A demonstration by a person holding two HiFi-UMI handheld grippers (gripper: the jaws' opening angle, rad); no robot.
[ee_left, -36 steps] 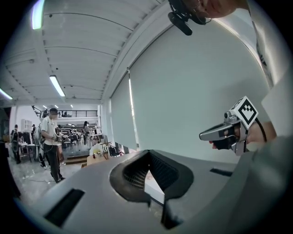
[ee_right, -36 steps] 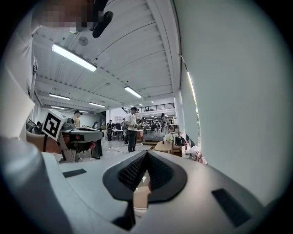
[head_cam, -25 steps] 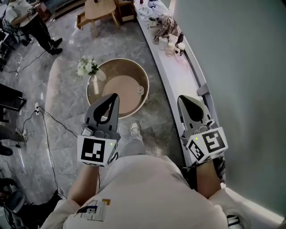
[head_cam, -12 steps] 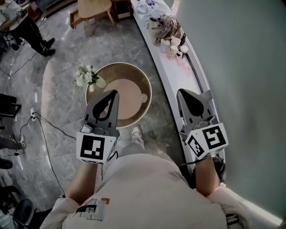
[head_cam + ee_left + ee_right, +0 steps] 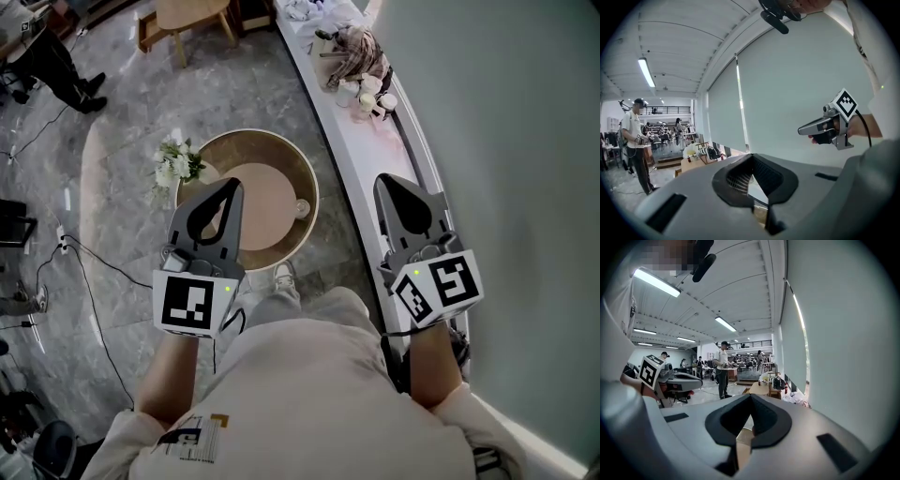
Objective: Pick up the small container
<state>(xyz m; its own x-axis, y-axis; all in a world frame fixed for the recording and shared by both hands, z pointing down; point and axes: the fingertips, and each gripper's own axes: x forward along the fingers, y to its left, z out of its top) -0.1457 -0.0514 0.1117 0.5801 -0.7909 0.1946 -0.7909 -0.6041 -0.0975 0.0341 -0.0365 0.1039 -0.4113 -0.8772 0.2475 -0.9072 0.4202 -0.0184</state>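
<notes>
A small pale container (image 5: 301, 207) stands near the right rim of a round brown table (image 5: 281, 155) on the floor below me. My left gripper (image 5: 231, 185) hangs high over the table's near left part, shut and empty. My right gripper (image 5: 387, 181) is also shut and empty, above the white ledge (image 5: 361, 164) to the table's right. Both point forward, well above the container. In the left gripper view my own jaws (image 5: 751, 156) are pressed together, and the right gripper (image 5: 820, 126) floats before a pale blind. The right gripper view shows its shut jaws (image 5: 751, 396) and the left gripper (image 5: 677, 379).
A vase of white flowers (image 5: 175, 164) stands at the table's left rim. Cups and cloth (image 5: 361, 70) crowd the far ledge. A wooden stool (image 5: 192, 17) stands beyond the table, and cables (image 5: 89, 272) trail over the marble floor. A person (image 5: 723, 366) stands in the room.
The head view has shifted, so the table sits slightly lower and the bystander at top left has slid almost out of view. The left gripper drifted a little left. Both grippers stay shut.
</notes>
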